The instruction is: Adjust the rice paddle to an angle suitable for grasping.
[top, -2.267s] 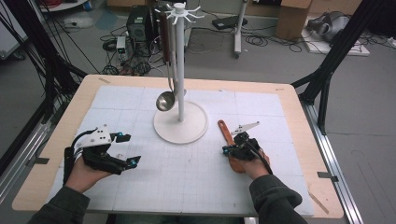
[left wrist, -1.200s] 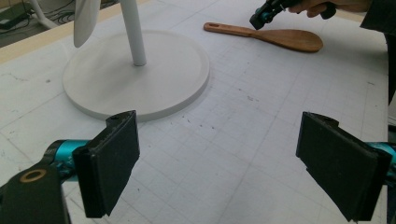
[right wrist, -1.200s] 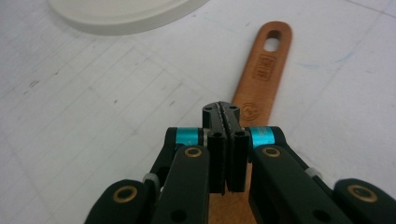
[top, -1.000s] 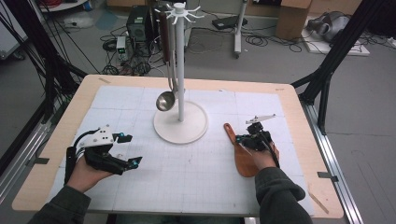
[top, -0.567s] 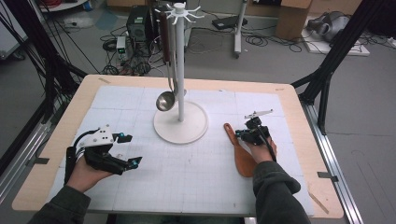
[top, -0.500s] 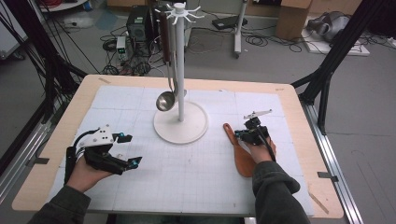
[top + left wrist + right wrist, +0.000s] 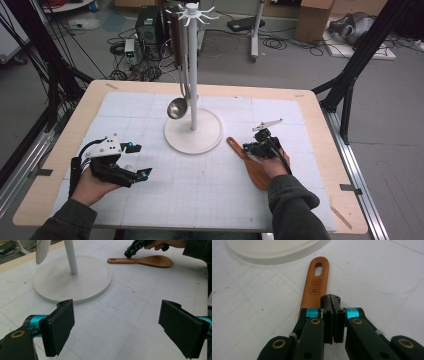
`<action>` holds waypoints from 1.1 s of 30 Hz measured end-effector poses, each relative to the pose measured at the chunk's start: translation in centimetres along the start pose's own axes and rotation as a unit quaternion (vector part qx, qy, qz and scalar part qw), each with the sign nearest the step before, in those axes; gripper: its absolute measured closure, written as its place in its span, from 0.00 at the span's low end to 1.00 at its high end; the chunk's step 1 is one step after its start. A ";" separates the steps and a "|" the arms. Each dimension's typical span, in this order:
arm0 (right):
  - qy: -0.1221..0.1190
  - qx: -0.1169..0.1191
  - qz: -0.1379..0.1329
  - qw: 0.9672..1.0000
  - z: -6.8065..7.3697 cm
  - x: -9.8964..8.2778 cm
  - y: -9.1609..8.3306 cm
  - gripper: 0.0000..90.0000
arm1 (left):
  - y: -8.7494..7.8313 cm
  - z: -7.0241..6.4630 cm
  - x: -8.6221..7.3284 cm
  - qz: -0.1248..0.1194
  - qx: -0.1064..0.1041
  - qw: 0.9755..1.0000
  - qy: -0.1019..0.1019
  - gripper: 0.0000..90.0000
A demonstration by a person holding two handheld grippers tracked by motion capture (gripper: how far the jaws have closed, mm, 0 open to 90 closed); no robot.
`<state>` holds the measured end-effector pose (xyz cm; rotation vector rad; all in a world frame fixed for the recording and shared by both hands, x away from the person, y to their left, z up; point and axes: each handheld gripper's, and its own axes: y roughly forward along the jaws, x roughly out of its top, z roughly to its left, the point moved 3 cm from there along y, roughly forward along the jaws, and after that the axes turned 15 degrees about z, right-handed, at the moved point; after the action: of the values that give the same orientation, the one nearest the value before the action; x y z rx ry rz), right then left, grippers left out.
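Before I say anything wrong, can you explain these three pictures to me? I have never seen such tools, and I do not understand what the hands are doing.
A person at a table holds a hand-operated gripper in each hand. One picture looks down from above; the other two come from small cameras on the grippers.

The left gripper rests on the white mat with its fingers wide open and nothing between them. The right gripper has its fingers pressed together, just above the handle of a wooden spatula that lies flat on the mat. It holds nothing.

In the middle stands a white utensil stand, with a metal ladle hanging from it.
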<state>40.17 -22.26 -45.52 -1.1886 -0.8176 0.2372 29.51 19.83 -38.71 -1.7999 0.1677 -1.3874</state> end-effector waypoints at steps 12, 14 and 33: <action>-0.025 0.025 0.012 0.999 1.8 0.0 0.2 1.00 | -0.1 0.0 0.0 -0.002 0.000 1.000 0.000 0.15; -0.028 0.029 0.014 0.999 2.1 0.0 0.2 1.00 | -0.1 0.0 0.0 -0.002 0.000 1.000 0.001 0.16; -0.062 0.042 0.025 0.997 4.2 -0.5 0.4 0.97 | 0.0 -0.1 0.0 -0.001 -0.001 1.000 0.000 0.16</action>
<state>37.13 -19.34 -45.57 -1.1248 -0.8791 0.3853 29.46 19.81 -38.69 -1.8023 0.1679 -1.3904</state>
